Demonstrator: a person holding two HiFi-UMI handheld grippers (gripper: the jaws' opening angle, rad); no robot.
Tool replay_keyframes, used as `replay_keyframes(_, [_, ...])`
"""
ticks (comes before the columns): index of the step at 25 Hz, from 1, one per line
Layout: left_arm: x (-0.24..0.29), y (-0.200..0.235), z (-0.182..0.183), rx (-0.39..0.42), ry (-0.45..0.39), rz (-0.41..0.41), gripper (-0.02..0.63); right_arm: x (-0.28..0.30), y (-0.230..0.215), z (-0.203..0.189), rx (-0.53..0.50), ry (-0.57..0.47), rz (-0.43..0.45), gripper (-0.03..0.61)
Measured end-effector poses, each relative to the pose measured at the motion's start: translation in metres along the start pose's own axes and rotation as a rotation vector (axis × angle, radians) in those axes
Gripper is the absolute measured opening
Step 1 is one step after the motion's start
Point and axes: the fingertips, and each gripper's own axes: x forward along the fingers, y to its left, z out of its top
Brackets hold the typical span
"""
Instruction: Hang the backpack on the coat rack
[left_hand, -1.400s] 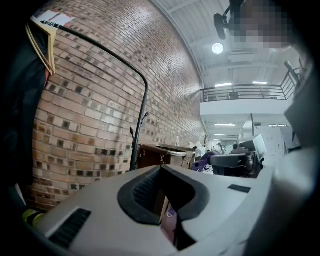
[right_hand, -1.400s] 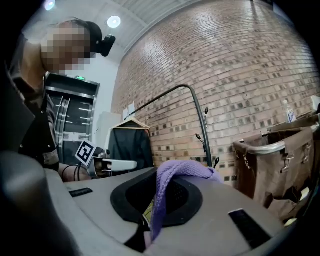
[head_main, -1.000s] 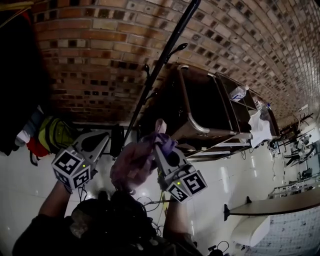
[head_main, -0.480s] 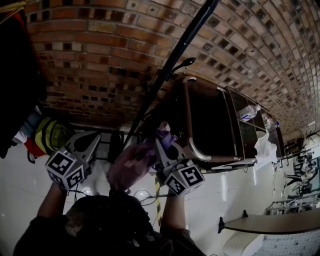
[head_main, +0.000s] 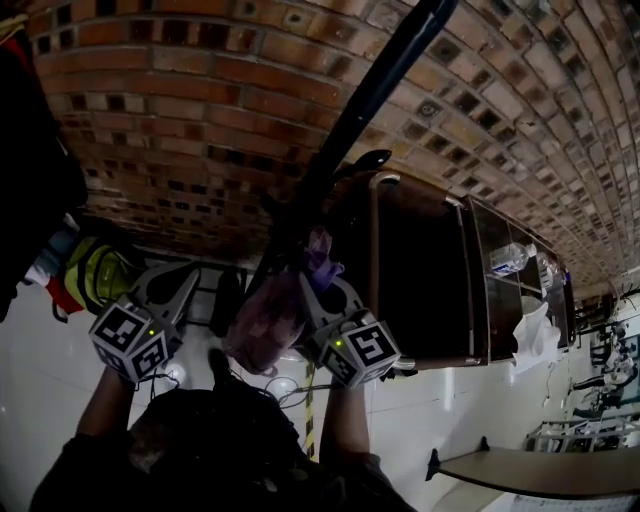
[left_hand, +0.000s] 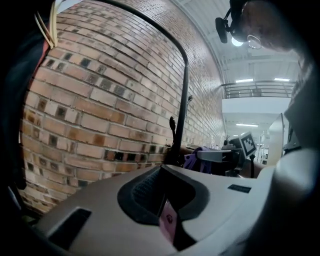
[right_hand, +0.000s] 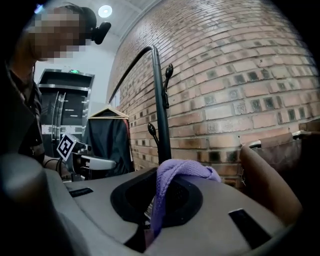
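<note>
Brick wall (head_main: 200, 110): fills the upper head view and looms larger than a second ago.

Dark cabinet (head_main: 420, 270): stands against the wall. It has slid to the right of the picture, and its pale rail edge now runs just beside the right gripper.

White floor (head_main: 450, 400): bare to the right of and below the grippers, the widest open room.

Coat rack (head_main: 370, 90): black pole crossing from the top right down to the centre, thicker and nearer than before. One hook (head_main: 365, 160) juts to the right, above the load.

Hanging garments (head_main: 100, 270): dark and yellow-green, at the left edge near the left gripper.

Backpack (head_main: 265, 320): pink-purple, held up between the two grippers. It now overlaps the pole's lower part, where earlier it hung clear to the pole's right, and it is not yet on a hook.

Right gripper (head_main: 318, 285): jaws pinched narrow on the backpack's purple strap (right_hand: 167, 185), which loops up over the jaw tips.

Left gripper (head_main: 185, 282): apart from the backpack on its left. Its jaws are drawn together with a small pink tab (left_hand: 167, 220) in the slot. What the tab belongs to cannot be told.
</note>
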Motion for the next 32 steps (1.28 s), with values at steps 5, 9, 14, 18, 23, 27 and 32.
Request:
replay_keyframes(5, [0.013,0.017,-0.005,-0.013,0.021,0.043,0.039,0.021,-0.006,-0.005,-0.017,0.054,0.053,0.023])
replay_keyframes(9, [0.022,0.026,-0.008,-0.035,0.024,0.054,0.04,0.037,0.001,-0.015,-0.052,0.102,0.104,0.023])
replay_keyframes(14, [0.026,0.031,-0.008,-0.05,0.019,0.062,0.04,0.057,0.024,-0.024,-0.075,0.138,0.179,0.023])
replay_keyframes(18, [0.028,0.034,-0.009,-0.052,0.026,0.06,0.039,0.06,0.023,-0.038,-0.045,0.142,0.17,0.023])
replay_keyframes(23, [0.028,0.032,-0.019,-0.031,0.059,0.039,0.04,0.064,0.021,-0.058,-0.021,0.168,0.15,0.023])
replay_keyframes(27, [0.026,0.031,-0.025,-0.028,0.074,0.036,0.04,0.071,0.023,-0.067,-0.085,0.21,0.155,0.023])
replay_keyframes(32, [0.022,0.027,-0.03,-0.026,0.087,0.026,0.04,0.073,0.027,-0.072,-0.129,0.255,0.176,0.023])
